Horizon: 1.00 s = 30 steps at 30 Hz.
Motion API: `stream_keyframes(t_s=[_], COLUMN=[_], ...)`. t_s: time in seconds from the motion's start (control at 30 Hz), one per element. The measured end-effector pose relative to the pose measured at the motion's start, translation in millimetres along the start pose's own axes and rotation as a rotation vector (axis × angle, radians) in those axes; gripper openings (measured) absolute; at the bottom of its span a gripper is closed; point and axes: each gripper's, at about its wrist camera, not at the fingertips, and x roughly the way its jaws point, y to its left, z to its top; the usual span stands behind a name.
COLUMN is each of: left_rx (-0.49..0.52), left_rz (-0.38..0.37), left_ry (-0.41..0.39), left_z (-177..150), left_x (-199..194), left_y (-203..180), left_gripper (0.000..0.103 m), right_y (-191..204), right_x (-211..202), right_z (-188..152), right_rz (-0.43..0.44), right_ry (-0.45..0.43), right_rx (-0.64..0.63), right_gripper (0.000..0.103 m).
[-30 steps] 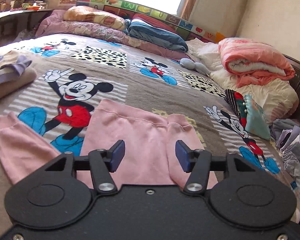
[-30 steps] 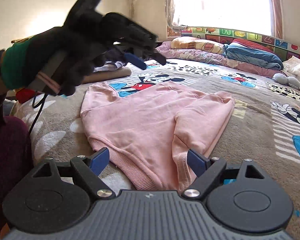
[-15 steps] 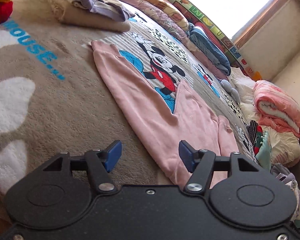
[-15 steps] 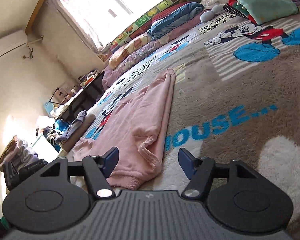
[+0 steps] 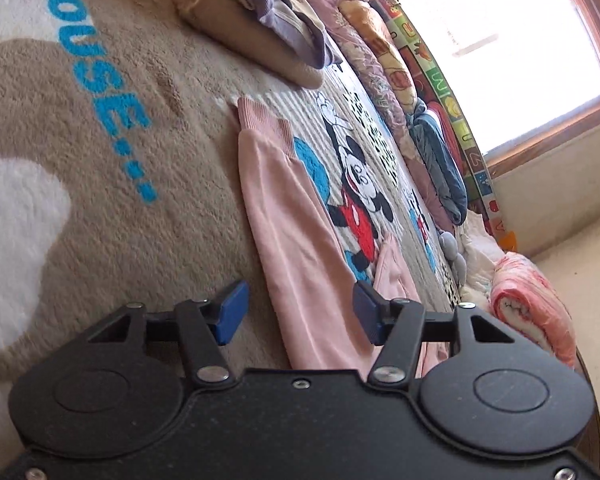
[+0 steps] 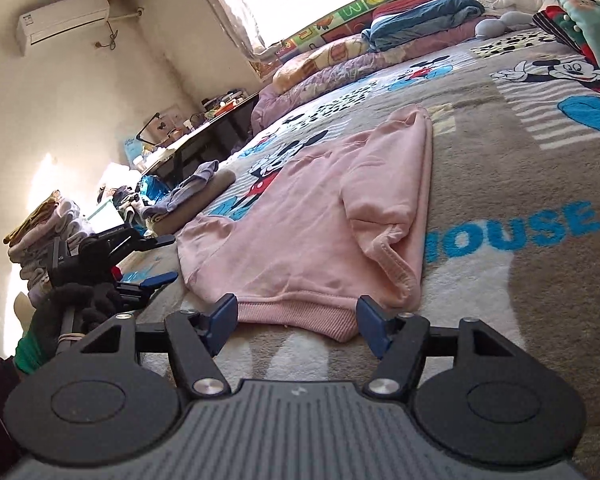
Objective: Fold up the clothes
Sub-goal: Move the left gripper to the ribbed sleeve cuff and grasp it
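On the Mickey blanket (image 6: 500,152), flat pink sweatshirt (image 6: 320,216), one sleeve folded in; both hand-held grippers (image 5: 298,312) (image 6: 296,322) apart.

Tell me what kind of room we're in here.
Almost certainly a bedroom in a home. A pink sweatshirt lies on a bed covered by a Mickey Mouse blanket, pillows line the window wall, and an air conditioner hangs high up.

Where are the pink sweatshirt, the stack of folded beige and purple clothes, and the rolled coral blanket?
pink sweatshirt (image 6: 308,216), right wrist view, middle of its body.
stack of folded beige and purple clothes (image 5: 256,24), left wrist view, beige side.
rolled coral blanket (image 5: 532,308), left wrist view, its outer roll.
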Motion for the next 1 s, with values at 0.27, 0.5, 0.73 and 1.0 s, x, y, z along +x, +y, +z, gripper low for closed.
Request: stream_keyframes(t_s=[0.27, 0.5, 0.73, 1.0], left_rx=[-0.02, -0.022, 0.002, 0.268], left_rz=[-0.01, -0.014, -0.001, -0.086], left_ry=[-0.035, -0.053, -0.064, -0.156], left_z=[35, 55, 55, 34], left_x=[27, 48, 49, 28], left_y=[7, 14, 15, -59], left_gripper=[0.048, 0.03, 0.004, 0.003], right_y=[-18, -25, -29, -24], right_x=[2, 8, 12, 7], right_z=[-6, -9, -11, -8], right_rz=[-0.01, 0.002, 0.013, 0.042], right_ry=[-0.012, -0.017, -0.026, -0.054], right_rx=[0.055, 0.063, 0.07, 0.067], right_gripper=[0.07, 0.074, 0.076, 0.078])
